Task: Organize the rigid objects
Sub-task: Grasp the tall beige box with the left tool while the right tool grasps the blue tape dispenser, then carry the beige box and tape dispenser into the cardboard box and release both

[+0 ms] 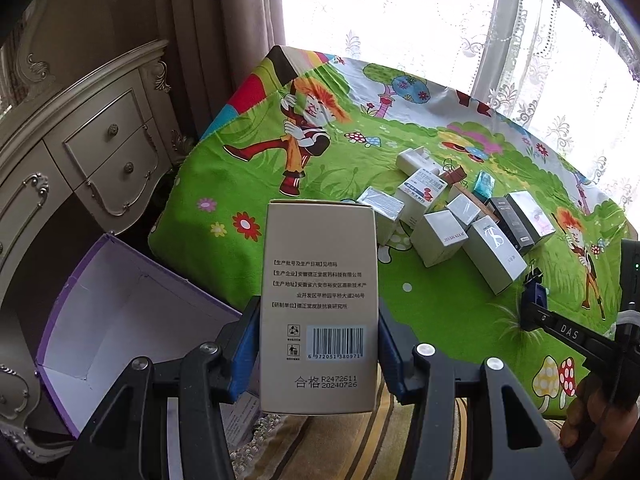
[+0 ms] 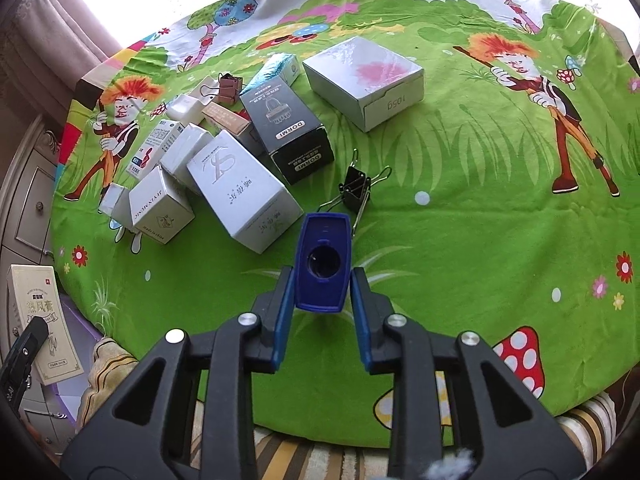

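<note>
Presently a beige carton (image 1: 318, 304) is clamped by the L gripper (image 1: 318, 344) above the floor, near an open purple box (image 1: 120, 320). A blue sharpener (image 2: 323, 266) is pinched by the R gripper (image 2: 322, 320) over the tablecloth (image 2: 480, 240), w/ other boxes (image 2: 240, 184) clustered beyond.

Left wrist view: off the table's edge, facing across the cartoon tablecloth (image 1: 352, 152) toward the window (image 1: 400, 8), close behind a held beige carton (image 1: 318, 304); right wrist view: above the tablecloth (image 2: 460, 208), angled down; shared: the cluster of boxes (image 1: 452, 216) (image 2: 224, 168).
</note>
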{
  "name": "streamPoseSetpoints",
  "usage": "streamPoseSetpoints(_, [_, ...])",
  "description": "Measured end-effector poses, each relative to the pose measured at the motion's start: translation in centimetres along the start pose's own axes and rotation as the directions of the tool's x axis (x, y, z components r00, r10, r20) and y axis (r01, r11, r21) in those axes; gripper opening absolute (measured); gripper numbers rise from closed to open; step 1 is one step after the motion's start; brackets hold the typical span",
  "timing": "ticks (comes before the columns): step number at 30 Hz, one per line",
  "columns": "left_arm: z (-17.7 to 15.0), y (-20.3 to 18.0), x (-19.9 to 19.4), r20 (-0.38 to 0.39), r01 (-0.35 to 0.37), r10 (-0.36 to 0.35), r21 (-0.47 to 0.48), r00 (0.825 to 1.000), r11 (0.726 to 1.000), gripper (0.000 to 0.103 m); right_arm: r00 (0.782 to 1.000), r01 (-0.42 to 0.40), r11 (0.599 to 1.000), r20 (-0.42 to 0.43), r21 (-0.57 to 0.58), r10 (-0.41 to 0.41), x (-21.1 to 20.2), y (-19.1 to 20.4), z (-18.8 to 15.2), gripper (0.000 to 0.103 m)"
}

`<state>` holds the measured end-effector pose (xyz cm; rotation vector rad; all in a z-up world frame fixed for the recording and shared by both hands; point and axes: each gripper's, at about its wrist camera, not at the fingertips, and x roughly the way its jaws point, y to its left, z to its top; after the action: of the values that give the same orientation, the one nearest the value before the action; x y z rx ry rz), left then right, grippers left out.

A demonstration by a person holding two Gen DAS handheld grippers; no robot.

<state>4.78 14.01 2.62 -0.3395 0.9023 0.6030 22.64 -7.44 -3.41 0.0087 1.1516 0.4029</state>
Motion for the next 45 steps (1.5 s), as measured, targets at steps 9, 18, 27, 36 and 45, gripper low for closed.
streamPoseSetpoints(9, [-0.7,4.1,-1.8,0.041,-0.081,0.083,-0.035,0.996,0.996,0.053,0.998,0.002,0.998,0.067,-0.058,0.002,-3.1,1.2,-0.9,0.032])
streamPoseSetpoints(18, [-2.1,8.8,-2.5,0.031,-0.146,0.149,-0.088,0.988,0.985,0.053,0.996,-0.023,0.998,0.088,-0.064,0.029,-4.9,2.1,-1.4,0.032])
streamPoseSetpoints(27, [-3.0,11.6,-3.6,0.035,-0.166,0.172,-0.126,0.984,0.978,0.053,0.99,-0.063,0.991,0.115,-0.117,0.077,-7.6,4.7,-2.1,0.032])
streamPoseSetpoints(36, [-4.1,14.9,-4.1,0.016,-0.17,0.175,-0.177,0.984,0.969,0.053,0.982,-0.131,0.963,0.102,-0.234,0.158,-9.4,10.1,-3.4,0.032])
streamPoseSetpoints(45, [-5.6,16.7,-1.7,-0.086,-0.133,0.119,-0.184,0.989,0.974,0.053,0.973,-0.208,0.876,0.003,-0.435,0.232,-9.2,18.5,-6.8,0.032])
